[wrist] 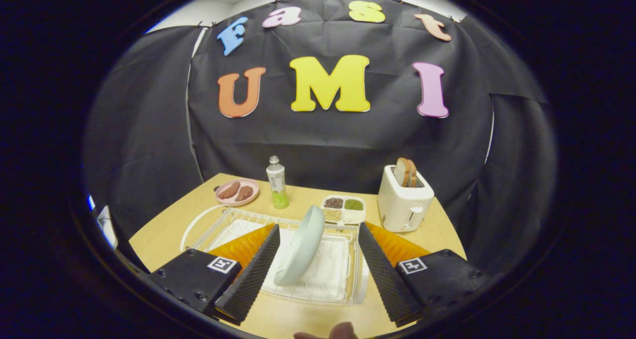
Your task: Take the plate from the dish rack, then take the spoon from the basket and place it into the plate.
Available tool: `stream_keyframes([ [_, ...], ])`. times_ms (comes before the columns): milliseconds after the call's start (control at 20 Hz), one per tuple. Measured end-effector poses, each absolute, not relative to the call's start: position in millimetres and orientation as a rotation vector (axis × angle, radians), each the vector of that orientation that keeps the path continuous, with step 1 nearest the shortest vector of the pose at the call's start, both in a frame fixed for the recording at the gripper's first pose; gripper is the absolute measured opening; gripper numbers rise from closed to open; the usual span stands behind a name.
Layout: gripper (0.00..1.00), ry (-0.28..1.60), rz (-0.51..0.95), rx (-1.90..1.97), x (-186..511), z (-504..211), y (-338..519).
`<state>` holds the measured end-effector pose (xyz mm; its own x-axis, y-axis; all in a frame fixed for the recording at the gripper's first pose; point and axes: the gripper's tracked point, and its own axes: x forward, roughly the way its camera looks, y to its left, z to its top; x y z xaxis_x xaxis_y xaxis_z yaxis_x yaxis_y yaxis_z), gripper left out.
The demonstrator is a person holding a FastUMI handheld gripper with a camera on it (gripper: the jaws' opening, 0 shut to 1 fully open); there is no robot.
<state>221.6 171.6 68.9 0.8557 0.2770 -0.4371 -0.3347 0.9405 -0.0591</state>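
Plate (301, 245) upright in dish rack (348, 284), between spread fingers (253, 269)

A pale blue-green plate (302, 247) stands on edge in a white wire dish rack (348, 274), leaning to one side, its rim up. The rack sits on the wooden surface (164, 234) over a white drip tray. The gripper (318, 274) has its jaws spread wide, the plate between them, untouched.
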Motion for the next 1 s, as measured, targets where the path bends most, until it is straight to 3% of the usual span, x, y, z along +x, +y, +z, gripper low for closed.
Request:
stream_keyframes([
  [650,1.0,0.793,0.274,-0.163,271,-23,218],
  [800,0.9,0.828,0.265,-0.126,270,-33,225],
  [950,0.74,0.851,0.246,-0.124,266,-38,233],
  [1000,0.63,0.848,0.232,-0.131,267,-39,233],
])
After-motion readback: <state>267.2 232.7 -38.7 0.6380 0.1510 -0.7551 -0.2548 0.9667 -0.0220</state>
